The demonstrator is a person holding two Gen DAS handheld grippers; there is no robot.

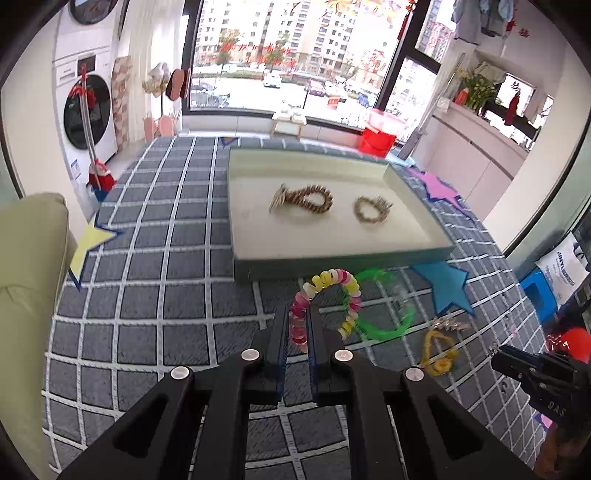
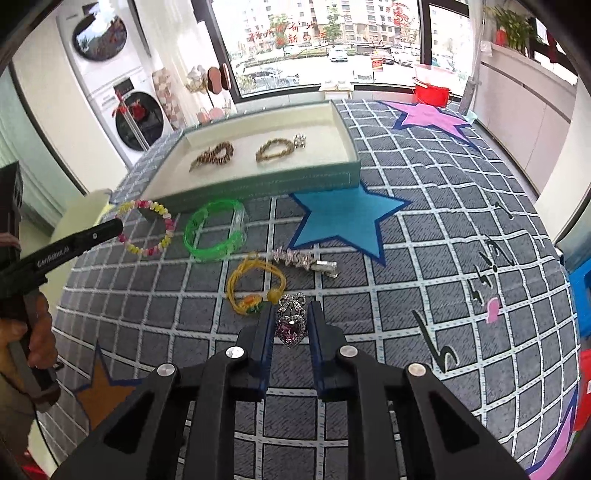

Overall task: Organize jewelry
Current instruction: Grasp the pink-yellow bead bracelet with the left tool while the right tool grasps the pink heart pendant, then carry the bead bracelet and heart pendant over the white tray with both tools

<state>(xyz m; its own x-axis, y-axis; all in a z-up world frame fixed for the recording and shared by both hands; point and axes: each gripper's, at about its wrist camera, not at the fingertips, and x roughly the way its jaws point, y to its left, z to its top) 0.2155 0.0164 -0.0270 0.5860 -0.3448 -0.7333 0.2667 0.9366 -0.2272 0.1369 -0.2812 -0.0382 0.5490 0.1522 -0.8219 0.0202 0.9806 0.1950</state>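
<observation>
Pinching the coil bracelet [image 1: 325,295] by its springy rim, our left gripper [image 1: 299,325] carries it light and floppy before the tray [image 1: 332,254]; our right gripper [image 2: 290,325] clamps the heart brooch [image 2: 291,326], rigid, fragile, by its edges.

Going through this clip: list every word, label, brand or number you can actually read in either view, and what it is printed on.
"GenRobot.AI": white print along the side of the left gripper, seen in the right wrist view.
"DAS": partial letters on the right gripper body in the left wrist view; the rest is cut off.
Red characters on the window: too blurred to read.
Black marks on the rug: not legible as words.
White bag: print too small.
</observation>
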